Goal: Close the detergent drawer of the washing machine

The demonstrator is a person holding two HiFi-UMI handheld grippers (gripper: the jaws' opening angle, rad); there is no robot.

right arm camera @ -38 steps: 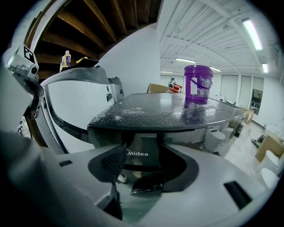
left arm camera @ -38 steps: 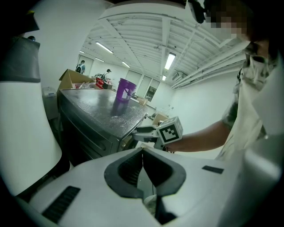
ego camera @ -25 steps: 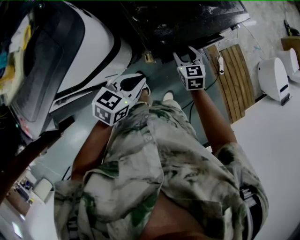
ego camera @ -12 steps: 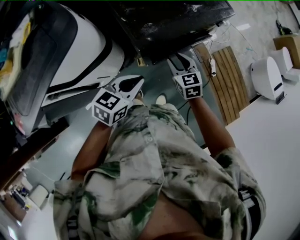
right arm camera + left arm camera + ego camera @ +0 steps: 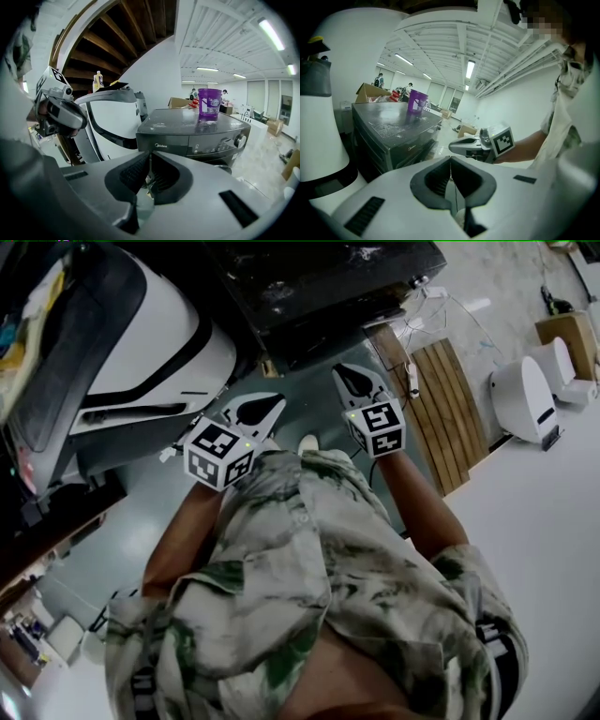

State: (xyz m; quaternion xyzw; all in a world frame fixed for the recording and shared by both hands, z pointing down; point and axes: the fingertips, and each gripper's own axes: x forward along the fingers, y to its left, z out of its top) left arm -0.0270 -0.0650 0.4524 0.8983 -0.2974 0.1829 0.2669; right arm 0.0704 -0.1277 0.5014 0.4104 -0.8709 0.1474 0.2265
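Jaws of right hand-held gripper point(image 5: 351, 381) have just been clenched empty; detergent drawer point(image 5: 164, 146) is judged closed.

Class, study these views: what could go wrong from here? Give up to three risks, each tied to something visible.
1. The purple bucket on the washing machine could tip if the machine is bumped.
2. A white cable lies by the wooden pallet, beside where the person stands; a step that way could snag it.
3. The right gripper, whose jaws have just been closing on nothing, is off the machine, so a half-seated detergent drawer might go unchecked.
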